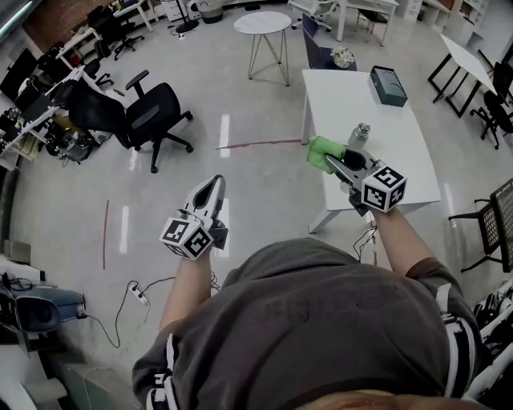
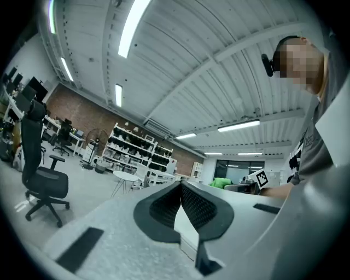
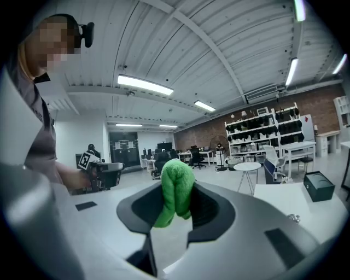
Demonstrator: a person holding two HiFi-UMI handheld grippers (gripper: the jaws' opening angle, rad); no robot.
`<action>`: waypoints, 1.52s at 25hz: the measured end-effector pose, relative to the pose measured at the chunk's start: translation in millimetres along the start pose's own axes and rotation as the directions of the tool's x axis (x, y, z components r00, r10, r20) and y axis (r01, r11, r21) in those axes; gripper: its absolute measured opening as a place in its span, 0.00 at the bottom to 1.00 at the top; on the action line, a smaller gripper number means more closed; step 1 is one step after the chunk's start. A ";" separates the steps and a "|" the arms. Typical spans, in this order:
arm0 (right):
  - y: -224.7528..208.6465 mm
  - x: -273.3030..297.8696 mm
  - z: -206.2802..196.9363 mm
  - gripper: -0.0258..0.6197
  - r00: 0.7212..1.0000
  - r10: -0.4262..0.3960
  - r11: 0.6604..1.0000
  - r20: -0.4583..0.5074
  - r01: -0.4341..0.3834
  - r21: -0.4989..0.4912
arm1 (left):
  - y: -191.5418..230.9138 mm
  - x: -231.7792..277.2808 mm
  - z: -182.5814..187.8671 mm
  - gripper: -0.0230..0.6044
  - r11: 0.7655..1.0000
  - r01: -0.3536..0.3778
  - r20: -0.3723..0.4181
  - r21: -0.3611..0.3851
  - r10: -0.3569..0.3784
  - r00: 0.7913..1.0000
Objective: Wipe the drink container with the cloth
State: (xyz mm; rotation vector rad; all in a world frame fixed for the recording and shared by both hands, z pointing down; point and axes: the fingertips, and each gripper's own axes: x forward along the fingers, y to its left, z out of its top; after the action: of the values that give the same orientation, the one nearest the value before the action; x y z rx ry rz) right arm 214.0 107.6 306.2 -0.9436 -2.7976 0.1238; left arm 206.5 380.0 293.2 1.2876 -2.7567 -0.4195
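Note:
A green cloth point(image 1: 323, 151) is bunched between the jaws of my right gripper point(image 1: 335, 163), which is shut on it over the left edge of the white table point(image 1: 417, 152). In the right gripper view the cloth point(image 3: 175, 188) sticks up between the pads. The drink container point(image 1: 360, 134), a metal bottle with a cap, stands upright on the table just right of the cloth; only its cap point(image 3: 293, 218) peeks over the gripper body there. My left gripper point(image 1: 215, 185) is shut on nothing, over the floor left of the table, with its tips meeting point(image 2: 180, 185).
A dark teal box point(image 1: 388, 85) lies at the table's far end. A black office chair point(image 1: 148, 118) stands on the floor at the left, a round white side table point(image 1: 264, 24) farther back. A power strip with cable point(image 1: 140, 295) lies on the floor near my left arm.

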 end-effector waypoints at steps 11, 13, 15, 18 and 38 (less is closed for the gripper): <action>-38.7 18.8 2.2 0.22 1.000 0.017 1.000 0.002 -0.017 0.009 | 12.9 46.7 -7.0 0.05 1.000 0.008 -0.015 -0.019 -0.008 1.000; -45.3 34.6 0.0 0.21 1.000 0.010 1.000 -0.002 -0.010 0.016 | 28.9 56.1 -9.2 0.05 0.999 0.020 -0.020 -0.026 -0.021 1.000; -52.4 55.7 -1.7 0.22 1.000 -0.001 1.000 -0.006 0.001 0.020 | 52.2 66.9 -11.3 0.05 0.999 0.035 -0.025 -0.036 -0.036 0.999; -65.9 95.9 1.2 0.22 1.000 -0.023 1.000 -0.007 0.023 0.017 | 98.0 89.2 -7.3 0.05 0.997 0.068 -0.025 -0.042 -0.069 0.997; -161.3 360.0 85.7 0.21 0.993 -0.117 0.992 0.032 0.116 0.052 | 361.3 235.5 98.0 0.05 0.979 0.202 -0.072 0.002 -0.201 0.977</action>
State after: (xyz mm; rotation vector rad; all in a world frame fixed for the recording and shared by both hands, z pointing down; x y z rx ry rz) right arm -179.8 196.4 298.2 -0.7719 -2.8588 0.1944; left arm -231.3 442.8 286.2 1.5590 -2.5826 -0.3660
